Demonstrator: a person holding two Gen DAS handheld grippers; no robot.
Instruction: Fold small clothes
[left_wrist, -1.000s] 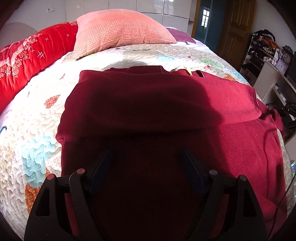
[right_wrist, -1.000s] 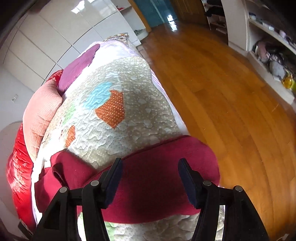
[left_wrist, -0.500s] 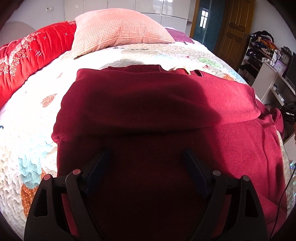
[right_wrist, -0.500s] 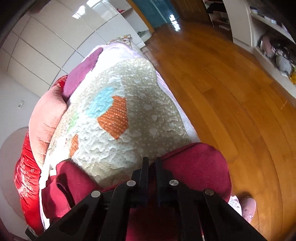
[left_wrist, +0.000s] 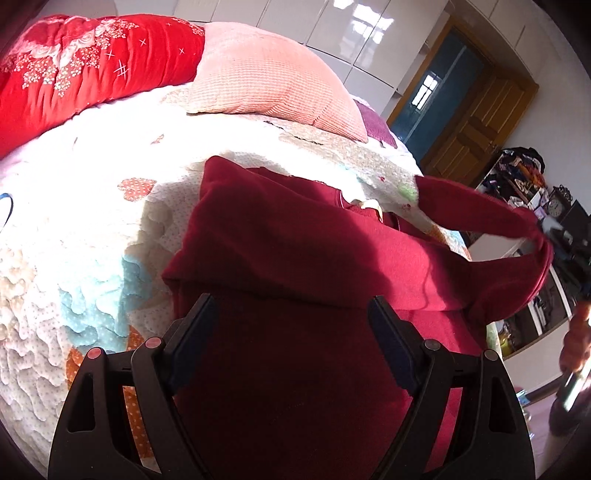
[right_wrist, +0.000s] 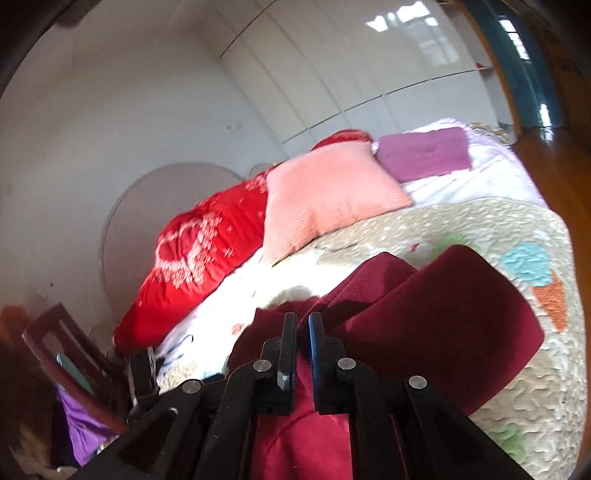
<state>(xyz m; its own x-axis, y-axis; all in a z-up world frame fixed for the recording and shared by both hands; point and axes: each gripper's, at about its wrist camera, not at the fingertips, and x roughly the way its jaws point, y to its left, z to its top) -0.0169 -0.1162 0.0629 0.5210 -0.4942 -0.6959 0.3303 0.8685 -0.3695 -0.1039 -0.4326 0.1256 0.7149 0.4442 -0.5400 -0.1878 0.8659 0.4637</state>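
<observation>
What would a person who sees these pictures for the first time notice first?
First comes the dark red garment spread on the quilted bed, with one sleeve lifted into the air at the right. The right hand-held gripper is shut on that fabric, while the left hand-held gripper hangs open above the garment. Behind lie a bright red blanket and a pink pillow.
</observation>
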